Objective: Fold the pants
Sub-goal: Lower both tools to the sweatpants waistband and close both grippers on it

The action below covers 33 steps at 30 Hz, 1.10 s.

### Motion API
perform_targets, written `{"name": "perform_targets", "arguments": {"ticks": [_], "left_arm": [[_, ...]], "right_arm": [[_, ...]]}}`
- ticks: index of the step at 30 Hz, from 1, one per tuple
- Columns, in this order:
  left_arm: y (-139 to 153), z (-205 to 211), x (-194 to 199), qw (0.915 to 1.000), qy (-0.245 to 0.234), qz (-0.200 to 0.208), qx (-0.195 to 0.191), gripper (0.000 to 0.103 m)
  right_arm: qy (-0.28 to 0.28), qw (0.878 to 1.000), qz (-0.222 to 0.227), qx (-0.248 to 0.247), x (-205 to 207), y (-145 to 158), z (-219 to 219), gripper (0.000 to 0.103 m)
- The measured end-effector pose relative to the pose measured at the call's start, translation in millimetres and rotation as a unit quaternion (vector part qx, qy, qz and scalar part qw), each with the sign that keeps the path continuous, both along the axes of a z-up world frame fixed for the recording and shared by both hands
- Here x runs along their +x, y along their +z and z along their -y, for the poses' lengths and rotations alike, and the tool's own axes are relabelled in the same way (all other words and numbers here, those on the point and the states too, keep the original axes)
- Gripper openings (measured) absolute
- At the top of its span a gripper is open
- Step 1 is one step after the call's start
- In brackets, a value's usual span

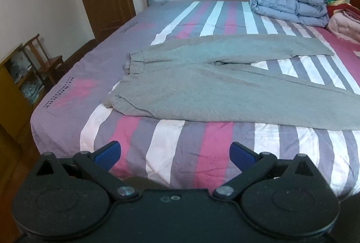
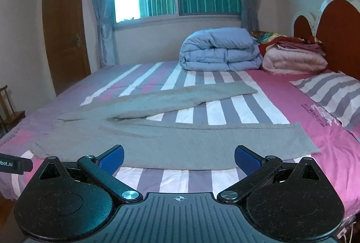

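Left view only: we see the waistband (image 1: pixel 135 63), a wooden chair (image 1: pixel 42 58).
Right view only: we see both leg cuffs, headboard (image 2: pixel 337 33), striped pillow (image 2: pixel 333 94).
Pants: grey pants (image 1: pixel 202 90) flat on striped bed (image 1: pixel 180 153), legs splayed.
Left gripper (image 1: pixel 175 153): wide, empty, above bed edge.
Right gripper (image 2: pixel 178 157): wide, empty, over near leg (image 2: pixel 180 144).

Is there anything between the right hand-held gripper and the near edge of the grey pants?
Nothing but bare striped bed sheet, as the right wrist view shows. The open right hand-held gripper hovers short of the grey fabric pants.
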State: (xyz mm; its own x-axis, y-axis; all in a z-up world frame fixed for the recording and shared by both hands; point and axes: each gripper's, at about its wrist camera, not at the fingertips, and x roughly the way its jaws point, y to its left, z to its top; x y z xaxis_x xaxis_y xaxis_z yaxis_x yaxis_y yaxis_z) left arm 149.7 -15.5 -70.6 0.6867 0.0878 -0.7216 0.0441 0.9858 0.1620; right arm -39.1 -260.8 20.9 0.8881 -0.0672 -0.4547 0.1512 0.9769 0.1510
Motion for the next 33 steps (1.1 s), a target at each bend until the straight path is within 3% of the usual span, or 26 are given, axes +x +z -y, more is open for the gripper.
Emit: {"name": "perform_targets", "arguments": {"ticks": [7,13,20,23,28,33], "left_arm": [[7.1,-10.0,52.0,0.9995,0.027,0.005,0.017,0.097],[11.0,-17.2,104.0,0.9995,0.006,-0.004,0.031,0.097],[5.3,-29.1,183.8,0.9974,-0.014,-0.028,0.065,0.076],[-0.3,-36.2,224.1,0.9966,-0.02,-0.03,0.074,0.072],[-16.0,-45.8,287.7,0.9896,-0.066,-0.026,0.125,0.062],[-41.0,-69.2,360.5,0.981,-0.114,-0.066,0.143,0.05]], "right_arm": [[0.015,1.0,-0.006,-0.015,46.2,7.0,3.6,0.103],[0.075,0.997,-0.012,-0.032,97.3,7.5,-2.8,0.103],[0.172,0.984,-0.028,-0.049,175.9,2.5,-21.1,0.103],[0.203,0.977,-0.029,-0.061,214.2,2.8,-32.2,0.103],[0.268,0.957,-0.03,-0.104,289.5,1.3,-50.8,0.103],[0.342,0.925,-0.059,-0.152,378.6,-20.1,-76.3,0.103]]}}
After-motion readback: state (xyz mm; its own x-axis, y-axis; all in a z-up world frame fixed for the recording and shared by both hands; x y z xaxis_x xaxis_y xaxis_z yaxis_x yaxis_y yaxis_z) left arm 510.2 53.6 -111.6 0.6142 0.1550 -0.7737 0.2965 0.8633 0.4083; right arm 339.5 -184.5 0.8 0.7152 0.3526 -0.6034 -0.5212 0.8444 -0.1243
